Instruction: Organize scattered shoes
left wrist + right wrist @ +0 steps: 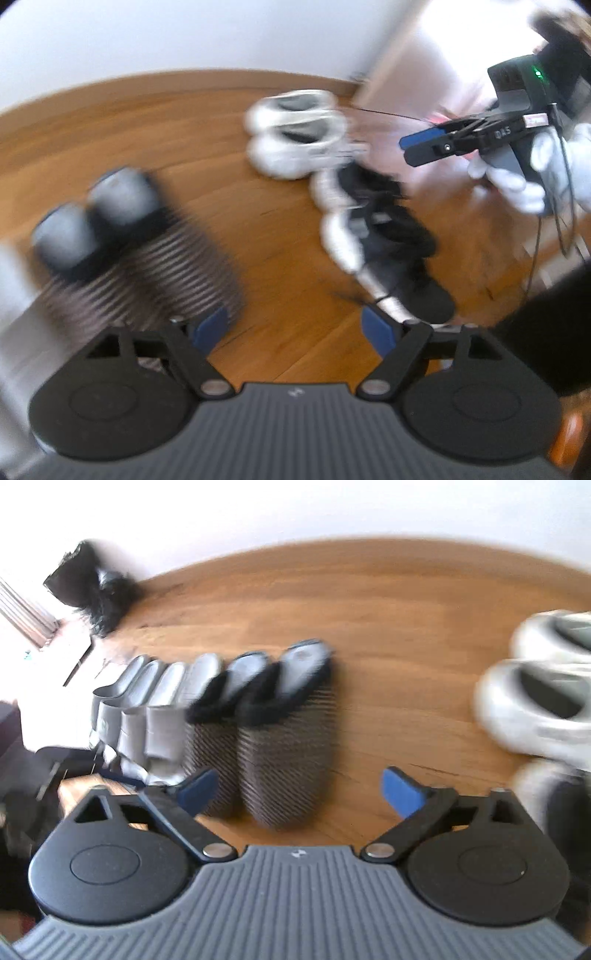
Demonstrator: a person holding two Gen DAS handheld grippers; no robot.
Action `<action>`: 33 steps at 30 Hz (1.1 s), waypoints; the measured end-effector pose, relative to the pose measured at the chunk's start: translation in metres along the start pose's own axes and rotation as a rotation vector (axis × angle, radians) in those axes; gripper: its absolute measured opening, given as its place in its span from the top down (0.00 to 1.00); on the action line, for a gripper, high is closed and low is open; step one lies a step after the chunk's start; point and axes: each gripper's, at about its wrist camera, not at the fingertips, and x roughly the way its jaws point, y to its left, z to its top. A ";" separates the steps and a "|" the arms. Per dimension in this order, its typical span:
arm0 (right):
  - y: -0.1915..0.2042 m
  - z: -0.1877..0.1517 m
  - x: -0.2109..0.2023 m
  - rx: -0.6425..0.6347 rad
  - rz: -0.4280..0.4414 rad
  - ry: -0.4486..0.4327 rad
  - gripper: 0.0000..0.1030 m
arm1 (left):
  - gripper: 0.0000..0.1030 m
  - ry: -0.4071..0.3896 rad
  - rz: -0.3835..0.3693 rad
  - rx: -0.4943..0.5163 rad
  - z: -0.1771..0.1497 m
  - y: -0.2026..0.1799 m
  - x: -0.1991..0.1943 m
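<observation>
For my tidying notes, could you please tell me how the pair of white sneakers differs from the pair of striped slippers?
The white sneakers are closed shoes with a heel, while the striped slippers are backless with a dark fluffy lining. The sneakers are plain white; the slippers are brown-and-pale striped. The slippers stand at the end of a row beside grey sandals, whereas the sneakers sit apart, next to black shoes. Both pairs lie side by side on the wooden floor.

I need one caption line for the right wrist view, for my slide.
Open right gripper above the wood floor, facing striped slippers lined beside grey sandals.
</observation>
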 end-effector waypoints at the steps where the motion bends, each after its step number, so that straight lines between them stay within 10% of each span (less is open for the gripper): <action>1: -0.023 -0.020 -0.034 0.010 -0.070 -0.019 0.01 | 0.19 0.007 -0.019 0.032 0.006 -0.011 0.012; 7: -0.106 -0.125 -0.096 0.209 -0.201 -0.016 0.02 | 0.19 0.034 -0.055 0.065 0.045 -0.075 0.122; 14: -0.095 -0.165 -0.041 0.049 -0.174 0.132 0.03 | 0.24 0.132 0.014 -0.531 0.067 -0.030 0.214; 17: -0.097 -0.174 -0.048 0.044 -0.158 0.128 0.02 | 0.72 0.212 0.099 -0.527 0.067 -0.032 0.242; 24: -0.112 -0.183 -0.048 0.113 -0.187 0.118 0.02 | 0.87 0.160 0.273 -0.444 0.063 -0.036 0.195; 33: -0.069 -0.149 -0.003 -0.038 -0.073 0.119 0.01 | 0.88 0.050 0.504 -0.526 0.074 0.048 0.151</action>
